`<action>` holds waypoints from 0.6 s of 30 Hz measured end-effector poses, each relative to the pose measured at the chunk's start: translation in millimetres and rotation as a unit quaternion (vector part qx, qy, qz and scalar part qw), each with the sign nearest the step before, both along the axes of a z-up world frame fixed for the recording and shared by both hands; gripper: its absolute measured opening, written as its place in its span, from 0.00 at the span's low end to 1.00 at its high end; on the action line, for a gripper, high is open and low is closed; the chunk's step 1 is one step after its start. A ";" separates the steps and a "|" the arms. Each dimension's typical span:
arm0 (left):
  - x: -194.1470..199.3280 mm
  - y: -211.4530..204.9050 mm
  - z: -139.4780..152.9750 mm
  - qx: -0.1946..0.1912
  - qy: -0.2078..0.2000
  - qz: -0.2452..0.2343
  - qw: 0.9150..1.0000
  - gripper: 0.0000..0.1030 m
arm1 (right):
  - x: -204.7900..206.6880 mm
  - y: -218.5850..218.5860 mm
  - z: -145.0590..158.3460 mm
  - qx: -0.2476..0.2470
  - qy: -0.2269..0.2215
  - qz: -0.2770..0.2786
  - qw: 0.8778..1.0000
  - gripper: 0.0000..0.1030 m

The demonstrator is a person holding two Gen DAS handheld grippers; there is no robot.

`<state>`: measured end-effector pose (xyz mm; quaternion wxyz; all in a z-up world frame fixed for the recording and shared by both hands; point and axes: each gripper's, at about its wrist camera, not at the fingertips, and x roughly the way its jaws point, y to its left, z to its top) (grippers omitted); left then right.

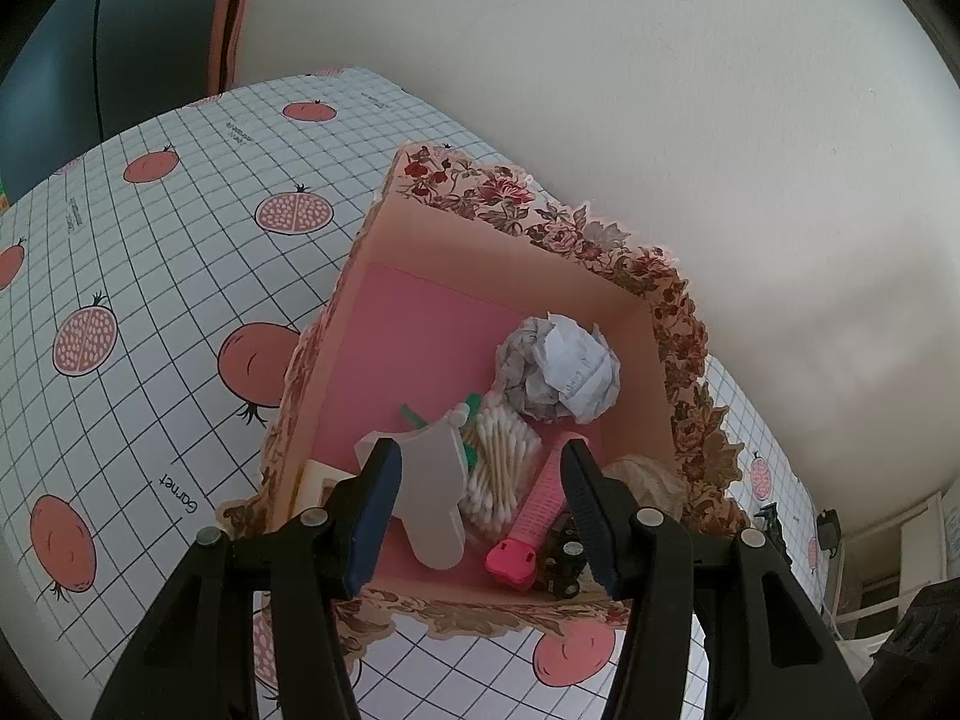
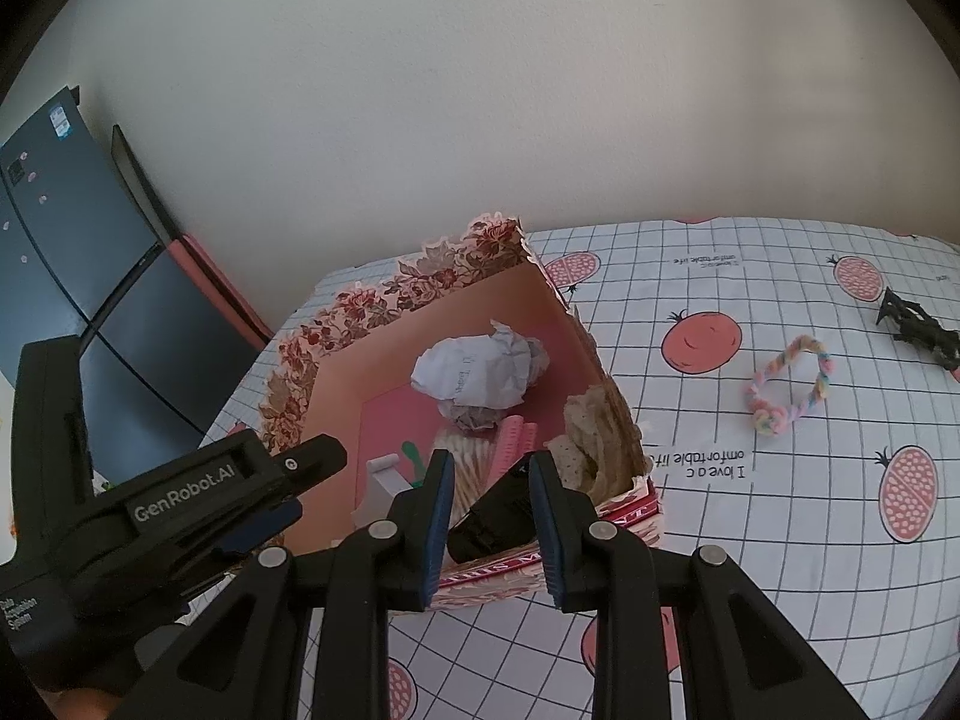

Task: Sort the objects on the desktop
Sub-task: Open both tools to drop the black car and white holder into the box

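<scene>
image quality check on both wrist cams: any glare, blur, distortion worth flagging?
Left wrist view: strong fisheye bend, the tablecloth grid curves, dark vignette at corners; soft even light, no glare; the box and paper ball are sharp. Right wrist view: same barrel distortion, grid lines bow; diffuse light, faint shadows; the black object between the right hand-held gripper fingers is dark, with little detail.

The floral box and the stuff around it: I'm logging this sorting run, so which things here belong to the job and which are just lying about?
Part of the job:
- floral box
- crumpled paper, cotton swabs, pink comb inside it
- black object between the right gripper fingers
- pastel bracelet and black clip, on the tablecloth

Just lying about:
- dark cabinet
- wall
</scene>
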<state>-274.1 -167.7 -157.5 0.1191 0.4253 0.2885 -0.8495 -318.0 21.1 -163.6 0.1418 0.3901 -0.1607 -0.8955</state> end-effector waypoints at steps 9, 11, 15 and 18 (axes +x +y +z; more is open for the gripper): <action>2.4 8.6 11.8 -0.009 0.007 -0.007 1.000 0.55 | 4.5 9.6 11.4 -0.005 0.011 -0.005 1.000 0.28; 3.2 11.4 14.4 -0.012 0.008 -0.008 1.000 0.55 | 6.1 13.4 15.0 -0.006 0.015 -0.007 1.000 0.28; 3.4 20.3 20.4 -0.017 0.013 -0.014 1.000 0.56 | 8.3 21.5 21.5 -0.008 0.020 -0.011 1.000 0.28; 3.1 27.5 24.4 -0.021 0.015 -0.019 0.999 0.56 | 10.3 29.1 26.1 -0.010 0.023 -0.017 1.000 0.28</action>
